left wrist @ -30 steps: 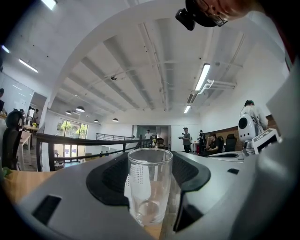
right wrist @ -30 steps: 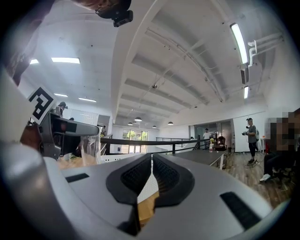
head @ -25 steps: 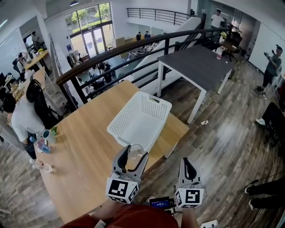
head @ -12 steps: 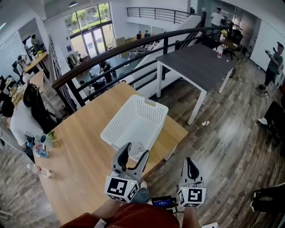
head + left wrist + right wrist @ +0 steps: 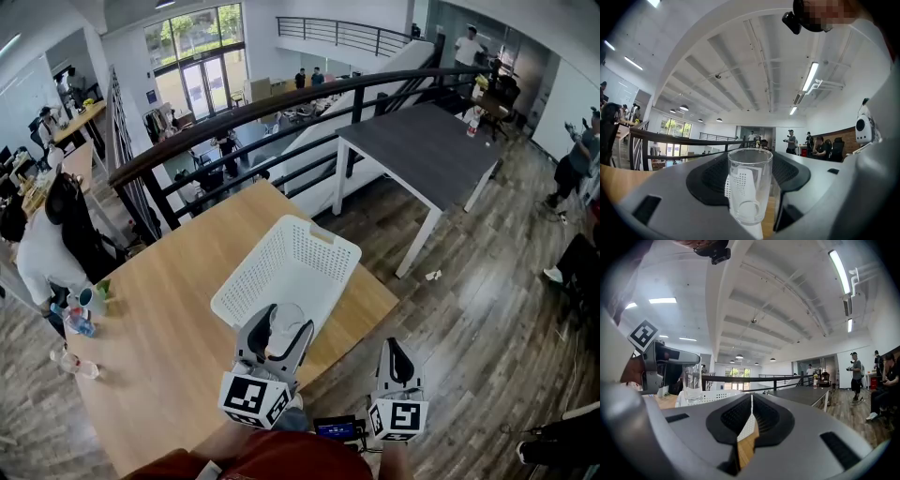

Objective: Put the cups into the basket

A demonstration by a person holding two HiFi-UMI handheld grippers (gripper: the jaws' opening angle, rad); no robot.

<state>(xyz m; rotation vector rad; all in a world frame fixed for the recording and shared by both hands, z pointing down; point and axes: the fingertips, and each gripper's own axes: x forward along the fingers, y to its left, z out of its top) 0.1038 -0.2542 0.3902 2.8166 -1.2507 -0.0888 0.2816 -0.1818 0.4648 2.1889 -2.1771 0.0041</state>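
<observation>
In the head view my left gripper (image 5: 279, 330) is shut on a clear glass cup (image 5: 287, 322) and holds it upright just above the near rim of the white perforated basket (image 5: 255, 277) on the wooden table (image 5: 169, 328). The left gripper view shows the cup (image 5: 749, 187) standing between both jaws, pads against its sides. My right gripper (image 5: 395, 358) hangs off the table's near right edge, shut and empty. From the right gripper view, the cup (image 5: 692, 380) and the basket (image 5: 710, 397) lie to the left of my right gripper (image 5: 751, 398).
At the table's far left stand a blue cup (image 5: 77, 300) and a clear cup (image 5: 77, 366), beside a seated person (image 5: 47, 248). A black railing (image 5: 281, 103) runs behind the table. A grey table (image 5: 422, 150) stands at the right on the wood floor.
The left gripper with the cup has edged forward and now overlaps the basket's near rim. The right gripper has stayed shut beside it.
</observation>
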